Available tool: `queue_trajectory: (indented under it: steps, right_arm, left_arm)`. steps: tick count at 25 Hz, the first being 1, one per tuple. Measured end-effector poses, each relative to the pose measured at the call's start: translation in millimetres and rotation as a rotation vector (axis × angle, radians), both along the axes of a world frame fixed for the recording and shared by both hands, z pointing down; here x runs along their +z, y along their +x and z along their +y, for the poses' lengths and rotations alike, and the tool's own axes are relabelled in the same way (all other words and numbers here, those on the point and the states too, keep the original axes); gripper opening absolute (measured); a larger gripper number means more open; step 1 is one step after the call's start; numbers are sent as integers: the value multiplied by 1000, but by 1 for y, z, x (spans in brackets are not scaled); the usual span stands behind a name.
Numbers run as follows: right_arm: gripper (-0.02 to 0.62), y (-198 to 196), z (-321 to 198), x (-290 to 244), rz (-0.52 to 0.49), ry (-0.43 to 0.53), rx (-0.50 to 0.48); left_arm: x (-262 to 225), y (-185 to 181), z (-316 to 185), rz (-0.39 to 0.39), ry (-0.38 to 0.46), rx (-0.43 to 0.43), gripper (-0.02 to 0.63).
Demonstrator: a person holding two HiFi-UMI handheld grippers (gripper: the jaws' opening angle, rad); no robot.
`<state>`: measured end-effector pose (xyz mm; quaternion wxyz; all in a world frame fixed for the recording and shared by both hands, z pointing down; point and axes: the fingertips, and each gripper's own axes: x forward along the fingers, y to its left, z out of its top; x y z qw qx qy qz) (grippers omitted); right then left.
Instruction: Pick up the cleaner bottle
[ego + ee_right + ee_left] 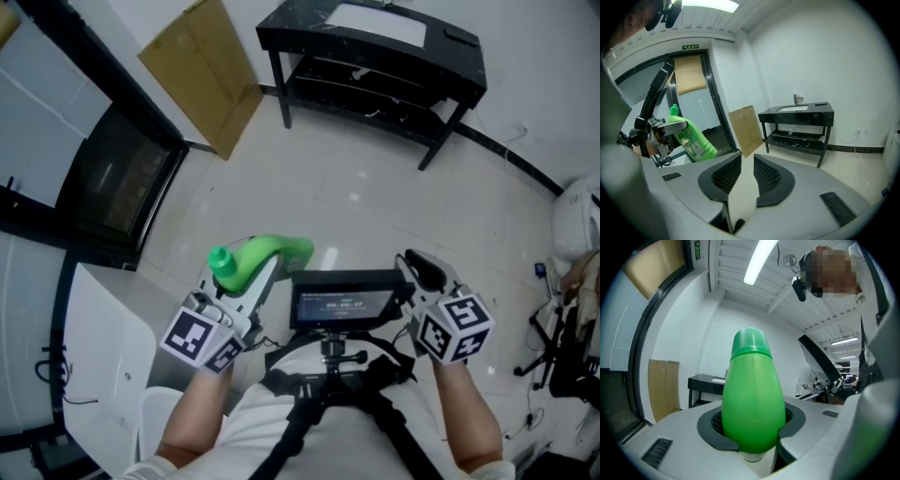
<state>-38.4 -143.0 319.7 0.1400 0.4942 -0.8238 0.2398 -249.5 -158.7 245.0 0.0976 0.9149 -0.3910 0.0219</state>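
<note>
Firmly gripped, the green cleaner bottle [752, 394] fills my left gripper [752, 434], whose dark pads press on both of its flanks, the cap [750, 341] at the far end. My right gripper [743, 180] holds nothing: its ribbed pads stand a narrow gap apart, with only pale floor [862, 161] showing between them. From that side the bottle appears tilted in the air, label outward, clamped near its neck. Seen from my head, the bottle lies roughly level above the tiles, cap toward me, just left of the small screen [342, 302] mounted at my chest. The marker cubes [202, 337] ride on both grippers, one either side of that screen, my forearms behind them. Further out, a black table [375, 47] with a lower shelf stands against the white wall, a sheet of brown cardboard [202, 70] leans beside it, and a dark-framed glass door [122, 178] runs along the left.
</note>
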Motion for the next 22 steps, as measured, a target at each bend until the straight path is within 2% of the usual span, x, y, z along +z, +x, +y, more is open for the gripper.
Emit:
queue_trajectory:
  steps: [13, 22]
  right_arm:
    - [60, 11, 8, -6, -8, 0, -26]
    - [43, 15, 11, -10, -24, 14, -23]
  left_arm:
    - [-5, 10, 11, -9, 2, -26, 163]
    - [-6, 0, 21, -21, 7, -48, 163]
